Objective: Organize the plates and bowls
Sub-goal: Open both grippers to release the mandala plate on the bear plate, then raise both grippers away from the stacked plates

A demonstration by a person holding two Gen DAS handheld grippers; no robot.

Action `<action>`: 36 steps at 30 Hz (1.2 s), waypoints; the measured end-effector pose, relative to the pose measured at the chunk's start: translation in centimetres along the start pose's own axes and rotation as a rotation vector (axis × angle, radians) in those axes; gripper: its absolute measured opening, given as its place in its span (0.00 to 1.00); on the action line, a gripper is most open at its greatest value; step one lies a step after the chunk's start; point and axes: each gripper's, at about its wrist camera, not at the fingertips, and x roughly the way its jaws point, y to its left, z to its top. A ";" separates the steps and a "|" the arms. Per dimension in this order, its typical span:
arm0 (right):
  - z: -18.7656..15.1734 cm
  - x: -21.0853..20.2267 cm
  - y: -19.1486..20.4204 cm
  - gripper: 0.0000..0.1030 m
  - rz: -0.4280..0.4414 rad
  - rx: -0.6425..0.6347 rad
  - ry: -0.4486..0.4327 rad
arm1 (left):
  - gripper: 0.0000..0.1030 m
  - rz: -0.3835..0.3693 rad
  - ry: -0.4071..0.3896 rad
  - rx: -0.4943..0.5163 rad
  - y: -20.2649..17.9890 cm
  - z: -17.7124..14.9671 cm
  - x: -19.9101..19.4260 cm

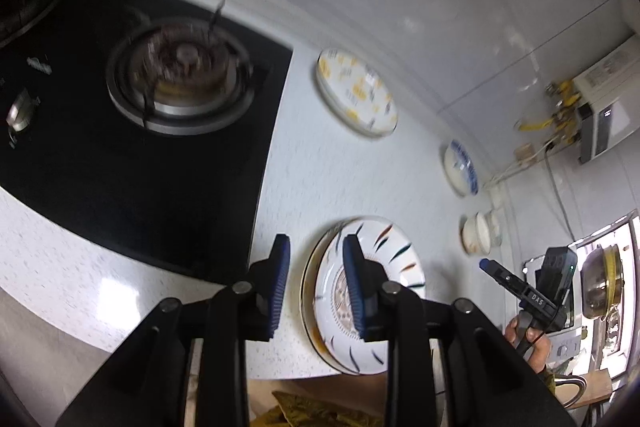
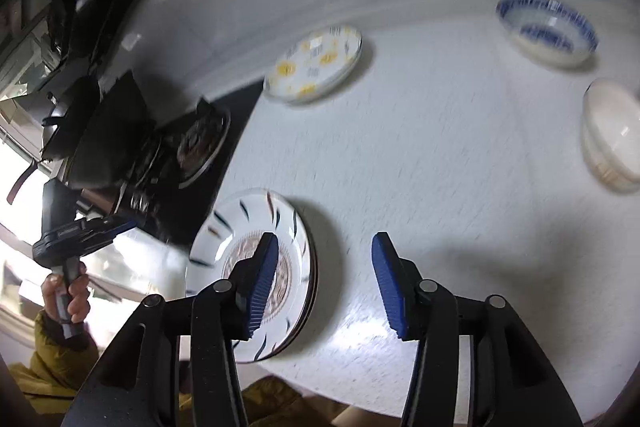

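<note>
1. Plainly, the left gripper point(image 1: 316, 279) hangs above the pale speckled countertop point(image 1: 332, 179) with its blue-padded jaws parted and nothing between them; the pads press on no dish.
2. Under it, near the counter's front edge, sits the stacked plates point(image 1: 384, 291): a white plate with dark and orange rim dashes and a patterned centre, lying on at least one more plate.
3. The right gripper point(image 2: 324, 283) is likewise released, its jaws set wide over bare counter, just right of the same stacked plates point(image 2: 248, 267) and empty.
4. Farther back rests a yellow-patterned plate point(image 1: 356, 91), apart from the stack; its small dark markings are too blurred to read.
5. A blue-and-white bowl point(image 2: 548, 31) and a cream bowl point(image 2: 612, 135) stand separately toward the right.
6. A black gas hob point(image 1: 120, 155) with one burner point(image 1: 180, 79) adjoins the counter on the left.
7. In the left wrist view, the other gripper's body carries white letters reading "DAS"; a wall-mounted white appliance point(image 1: 604, 107) shows text too small to make out.
</note>
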 end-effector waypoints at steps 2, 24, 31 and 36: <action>0.9 -2.4 0.8 0.50 -0.030 -0.029 -0.090 | 0.31 -0.013 -0.077 0.020 -0.5 0.5 -2.2; 5.5 -6.7 0.5 0.90 0.018 -0.156 -0.316 | 0.68 0.084 -0.203 0.276 -10.7 3.5 -1.1; 8.6 -3.3 -2.1 0.91 0.065 -0.126 -0.230 | 0.68 0.071 -0.105 0.168 -10.6 6.2 4.4; 10.7 -0.2 -3.4 0.91 0.107 -0.088 -0.176 | 0.68 0.082 -0.048 0.134 -10.1 8.8 8.1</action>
